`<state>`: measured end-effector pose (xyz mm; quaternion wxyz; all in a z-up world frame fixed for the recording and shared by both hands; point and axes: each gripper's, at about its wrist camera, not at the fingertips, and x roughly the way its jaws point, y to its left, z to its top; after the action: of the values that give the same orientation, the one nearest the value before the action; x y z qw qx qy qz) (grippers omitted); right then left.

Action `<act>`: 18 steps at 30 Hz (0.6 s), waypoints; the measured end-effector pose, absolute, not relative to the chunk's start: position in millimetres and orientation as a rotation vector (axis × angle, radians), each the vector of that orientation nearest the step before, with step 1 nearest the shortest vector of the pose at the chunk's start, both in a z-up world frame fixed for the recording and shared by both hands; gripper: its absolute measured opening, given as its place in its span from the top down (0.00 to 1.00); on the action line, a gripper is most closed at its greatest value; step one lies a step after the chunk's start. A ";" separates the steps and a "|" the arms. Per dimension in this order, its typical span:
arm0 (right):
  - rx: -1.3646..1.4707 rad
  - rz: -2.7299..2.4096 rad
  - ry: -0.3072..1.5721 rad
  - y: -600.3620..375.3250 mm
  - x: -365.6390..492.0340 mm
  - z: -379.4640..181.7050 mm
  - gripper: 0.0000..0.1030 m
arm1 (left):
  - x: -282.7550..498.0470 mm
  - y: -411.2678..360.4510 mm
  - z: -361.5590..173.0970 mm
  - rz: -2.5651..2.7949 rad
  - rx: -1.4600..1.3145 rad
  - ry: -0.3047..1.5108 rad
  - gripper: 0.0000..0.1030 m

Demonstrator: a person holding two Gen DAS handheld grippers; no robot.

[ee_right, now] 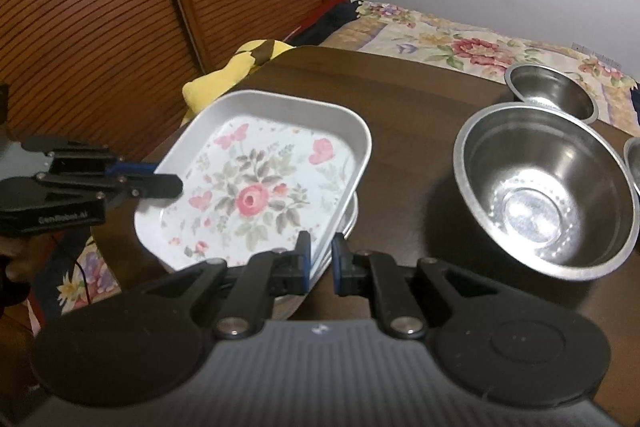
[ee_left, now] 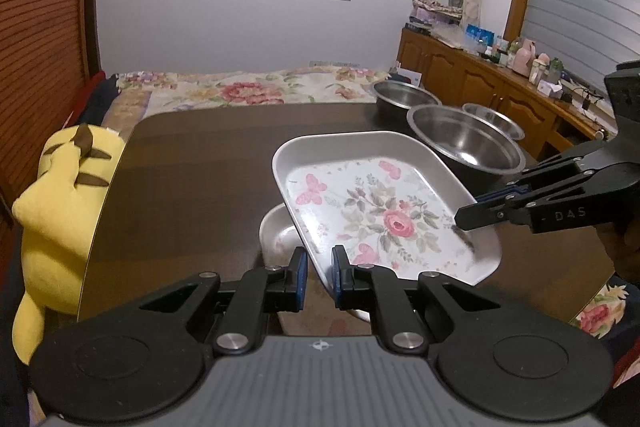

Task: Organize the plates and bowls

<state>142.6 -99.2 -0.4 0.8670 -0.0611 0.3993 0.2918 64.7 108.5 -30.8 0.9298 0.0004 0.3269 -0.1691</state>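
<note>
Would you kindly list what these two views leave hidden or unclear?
- Lower plate: left wrist view, mostly covered by the floral tray held over it; its pattern is unreadable.
- Third steel bowl: right wrist view, cut off by the right edge.
- Bottles on the sideboard: left wrist view, too small to identify.
- Right tongs: fingertip contact with the tray blurred.

A dark brown wooden table (ee_left: 208, 163) carries the dishes. Three steel bowls stand near its far right part: a large bowl (ee_right: 546, 193) nearest, a smaller bowl (ee_right: 552, 95) behind it, and a third bowl (ee_left: 494, 121) beside them. A pale plate (ee_left: 276, 235) rests near the front edge.
</note>
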 end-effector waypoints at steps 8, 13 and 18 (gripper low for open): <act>-0.107 0.613 0.815 -97.9 134.0 -13.4 0.88 | 60.0 110.0 -39.5 -0.321 0.004 0.679 0.87; -0.099 0.599 0.783 -95.9 126.8 -19.4 0.88 | 59.8 108.3 -41.8 -0.304 0.021 0.677 0.87; -0.070 0.577 0.748 -97.4 121.3 -26.9 0.88 | 60.5 104.1 -46.1 -0.290 0.040 0.679 0.87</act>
<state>121.3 -97.4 -26.9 0.8898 -0.0336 0.3604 0.2779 60.5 104.1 -46.1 0.9325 0.0194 0.3317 -0.1417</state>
